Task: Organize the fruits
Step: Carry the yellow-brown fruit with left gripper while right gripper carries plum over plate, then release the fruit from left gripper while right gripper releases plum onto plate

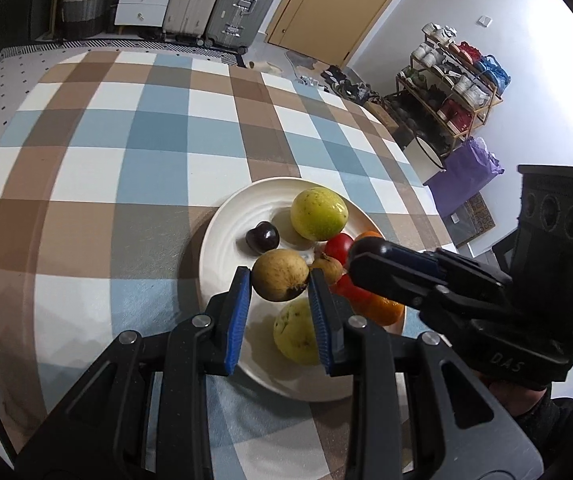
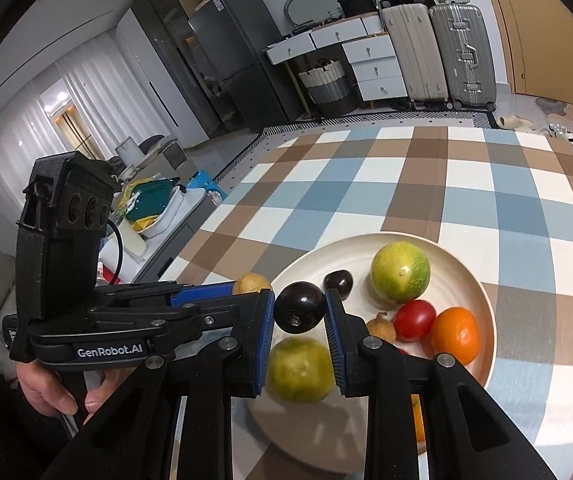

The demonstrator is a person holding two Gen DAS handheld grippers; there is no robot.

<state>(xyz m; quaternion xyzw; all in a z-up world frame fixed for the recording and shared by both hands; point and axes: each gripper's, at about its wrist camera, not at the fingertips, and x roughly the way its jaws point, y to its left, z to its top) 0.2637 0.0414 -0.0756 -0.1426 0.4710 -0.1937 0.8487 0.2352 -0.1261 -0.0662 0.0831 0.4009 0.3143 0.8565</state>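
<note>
Both tongs were loaded above the white plate (image 1: 222,236): left gripper (image 1: 279,305) pinched a tan fruit (image 1: 280,275), right gripper (image 2: 299,334) a dark plum (image 2: 299,307), and each likely needed a landing spot next.

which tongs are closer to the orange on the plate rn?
Right. The right tongs, shut on a dark plum, hang above the plate just beside the orange. The left tongs, shut on a brownish fruit, are further off across the plate.
</note>
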